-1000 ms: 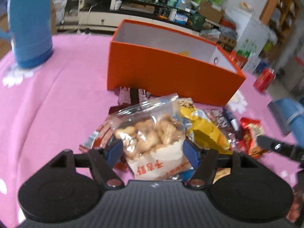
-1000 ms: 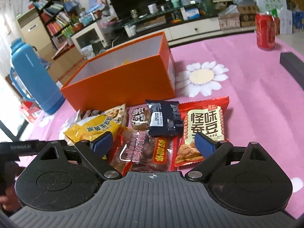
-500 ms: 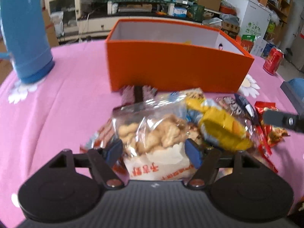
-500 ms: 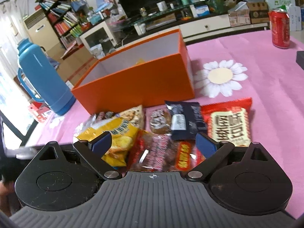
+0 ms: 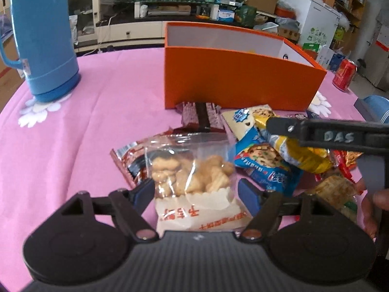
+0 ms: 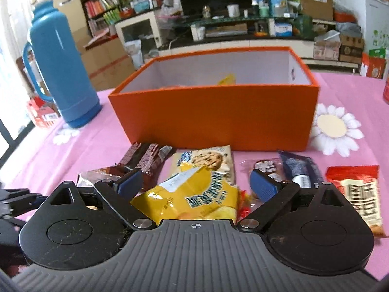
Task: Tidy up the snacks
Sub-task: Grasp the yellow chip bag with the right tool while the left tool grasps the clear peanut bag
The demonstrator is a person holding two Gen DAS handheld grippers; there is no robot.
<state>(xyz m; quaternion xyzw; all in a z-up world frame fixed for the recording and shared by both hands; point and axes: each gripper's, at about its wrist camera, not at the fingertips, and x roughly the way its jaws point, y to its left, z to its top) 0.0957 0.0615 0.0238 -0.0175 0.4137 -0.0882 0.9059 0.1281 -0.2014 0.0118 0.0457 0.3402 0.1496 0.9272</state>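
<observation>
- in front of the orange box [image 6: 214,119], on the pink tablecloth [image 5: 73,126], lies a heap of snack packets.
- left gripper [image 5: 196,192]: jaws apart and just been opening; clear bag of biscuits [image 5: 192,177] between the pads, not pressed.
- right gripper [image 6: 197,185]: jaws apart, just been closing; yellow snack packet [image 6: 197,197] between them, pads not touching it.
- blue thermos [image 6: 60,63] stands left of the box.
- red packet [image 6: 357,194] lies nearer than the box's right corner.

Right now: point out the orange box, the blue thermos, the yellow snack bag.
orange box [image 6: 214,119]: right wrist view, front wall.
blue thermos [image 5: 41,36]: left wrist view, body.
yellow snack bag [image 6: 201,197]: right wrist view, printed front.
</observation>
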